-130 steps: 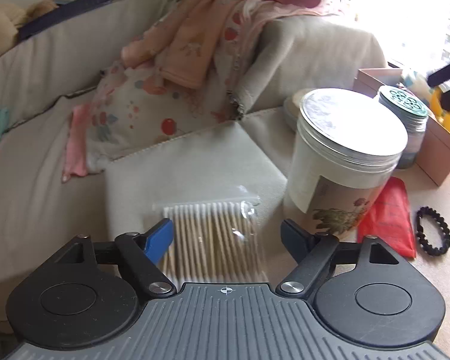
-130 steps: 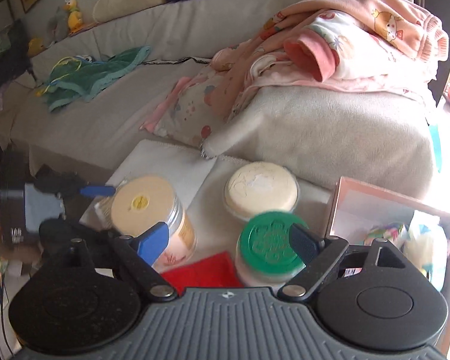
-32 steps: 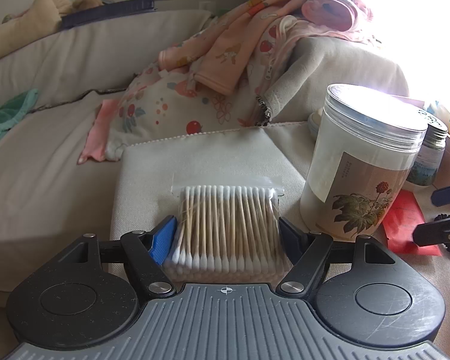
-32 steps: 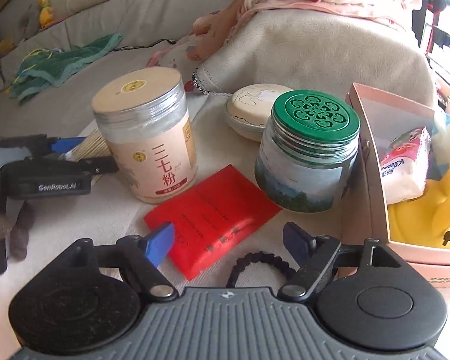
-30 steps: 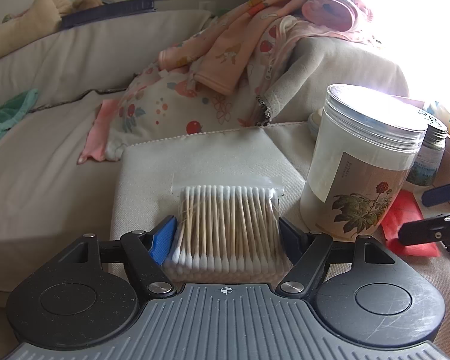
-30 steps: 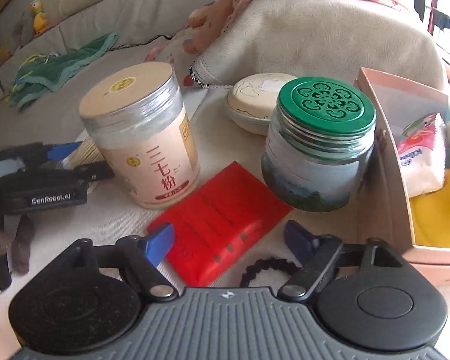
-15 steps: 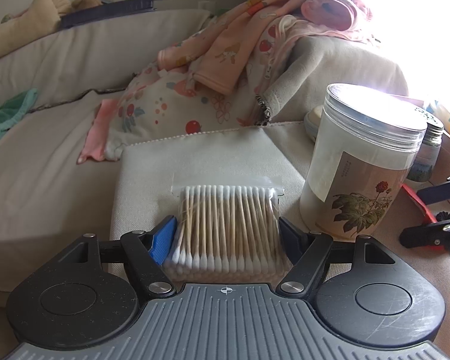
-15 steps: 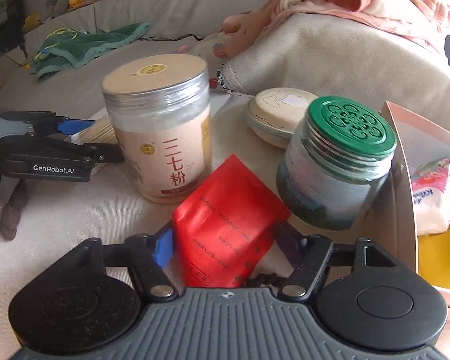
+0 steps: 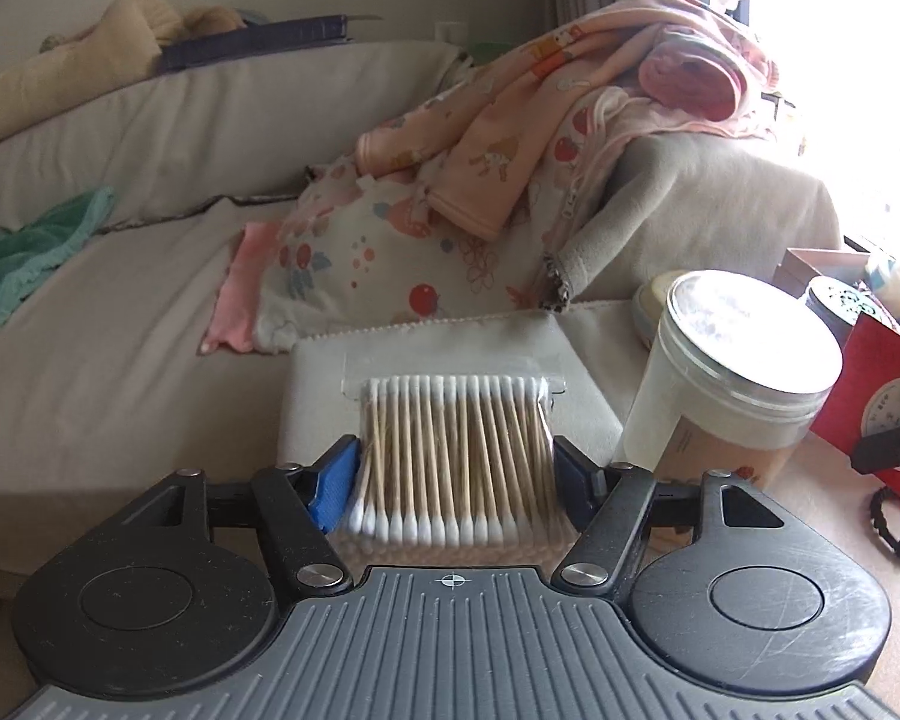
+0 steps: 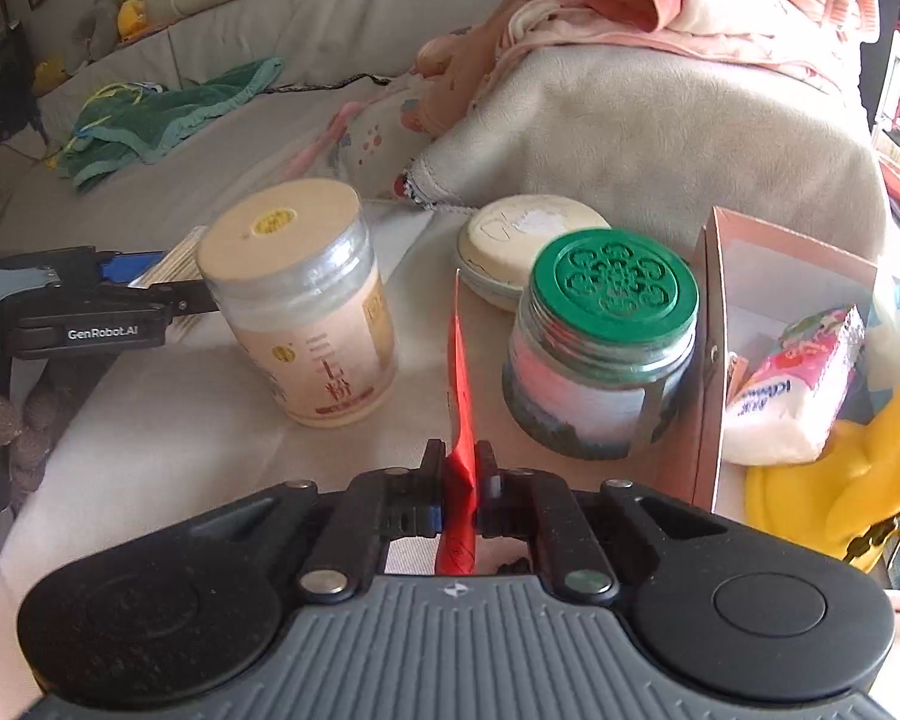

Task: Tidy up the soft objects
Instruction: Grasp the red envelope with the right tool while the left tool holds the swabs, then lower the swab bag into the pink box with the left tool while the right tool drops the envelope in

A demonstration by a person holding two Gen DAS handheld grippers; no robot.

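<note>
A clear pack of cotton swabs (image 9: 450,420) sits between the fingers of my left gripper (image 9: 456,471). Its jaws are closing and both pads press the pack's sides, holding it just above a folded cream cloth (image 9: 426,348). My right gripper (image 10: 459,462) is shut on a flat red packet (image 10: 461,384), which stands on edge between the pads, raised off the table. In the left wrist view the red packet (image 9: 882,396) hangs at the far right. In the right wrist view the left gripper (image 10: 120,300) shows at the left.
A tall pale-lidded jar (image 10: 300,300) and a green-lidded jar (image 10: 606,342) flank the packet, with a round tin (image 10: 528,240) behind. A pink box (image 10: 714,360) at the right holds a tissue pack (image 10: 792,384). A black bead bracelet (image 9: 897,522) lies on the table. Pink clothes (image 9: 540,150) cover the sofa.
The right gripper went from wide open to shut on the red packet and lifted it off the table onto its edge. The left gripper rose a little with the swab pack.
</note>
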